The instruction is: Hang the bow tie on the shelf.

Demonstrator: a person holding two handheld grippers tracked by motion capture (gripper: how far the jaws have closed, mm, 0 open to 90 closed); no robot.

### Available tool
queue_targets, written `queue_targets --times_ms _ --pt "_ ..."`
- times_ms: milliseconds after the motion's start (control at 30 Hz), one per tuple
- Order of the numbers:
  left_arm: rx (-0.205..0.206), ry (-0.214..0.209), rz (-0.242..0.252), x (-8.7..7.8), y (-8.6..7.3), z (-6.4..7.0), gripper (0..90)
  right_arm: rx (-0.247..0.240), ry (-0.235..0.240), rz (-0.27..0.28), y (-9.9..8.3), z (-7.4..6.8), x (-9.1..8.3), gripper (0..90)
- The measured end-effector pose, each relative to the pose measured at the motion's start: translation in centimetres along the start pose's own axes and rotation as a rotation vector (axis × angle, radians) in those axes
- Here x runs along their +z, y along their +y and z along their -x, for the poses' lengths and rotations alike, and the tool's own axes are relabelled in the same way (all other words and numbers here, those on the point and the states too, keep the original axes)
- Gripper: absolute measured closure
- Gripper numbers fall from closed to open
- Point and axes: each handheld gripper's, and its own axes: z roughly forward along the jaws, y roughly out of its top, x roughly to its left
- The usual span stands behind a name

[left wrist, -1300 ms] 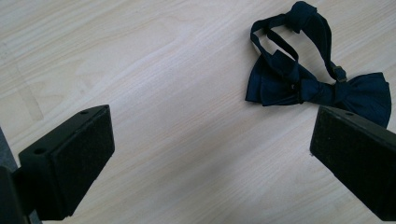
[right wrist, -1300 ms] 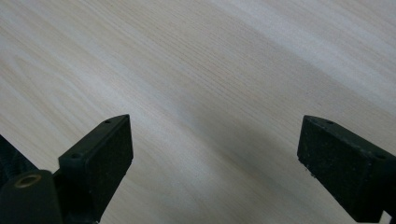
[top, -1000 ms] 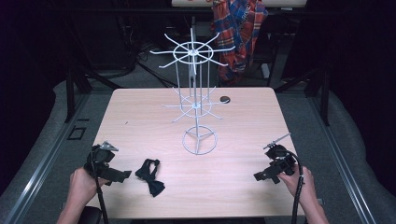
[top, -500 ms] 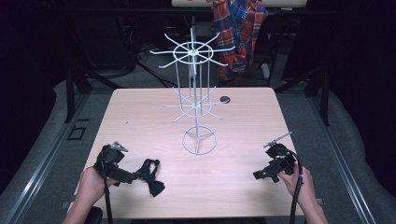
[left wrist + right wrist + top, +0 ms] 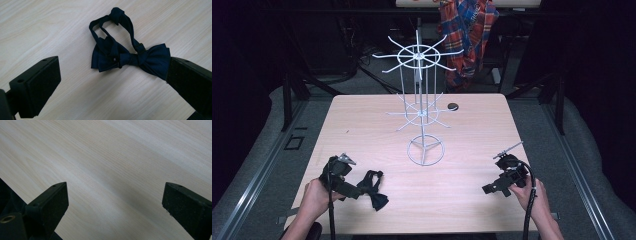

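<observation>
Left hand-held gripper [image 5: 112, 75] is spread wide around the bow tie [image 5: 130, 56] with one pad touching a wing, so closing now probably just pinches that wing's edge and it slips out.

A white wire display rack [image 5: 422, 107] is standing upright on the far half of the wooden table [image 5: 362, 120], with its round base ring sitting near the middle. Two tiers of thin spokes are spreading out from its pole. A small dark round object [image 5: 453, 106] is lying on the table just beside the rack, near the far edge. Behind the table, a red and blue checked cloth [image 5: 467, 30] is hanging.
</observation>
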Motion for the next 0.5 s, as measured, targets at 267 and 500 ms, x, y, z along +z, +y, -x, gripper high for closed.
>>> queue_targets --times_ms 267,500 --pt "0.033 -0.001 0.03 0.6 1.8 1.3 0.0 -0.004 0.036 0.015 0.0 0.0 -0.2 3.7" --pt "0.062 -0.008 -0.02 1.7 2.1 2.0 0.0 -0.011 0.023 -0.001 0.1 0.1 -0.1 3.8"
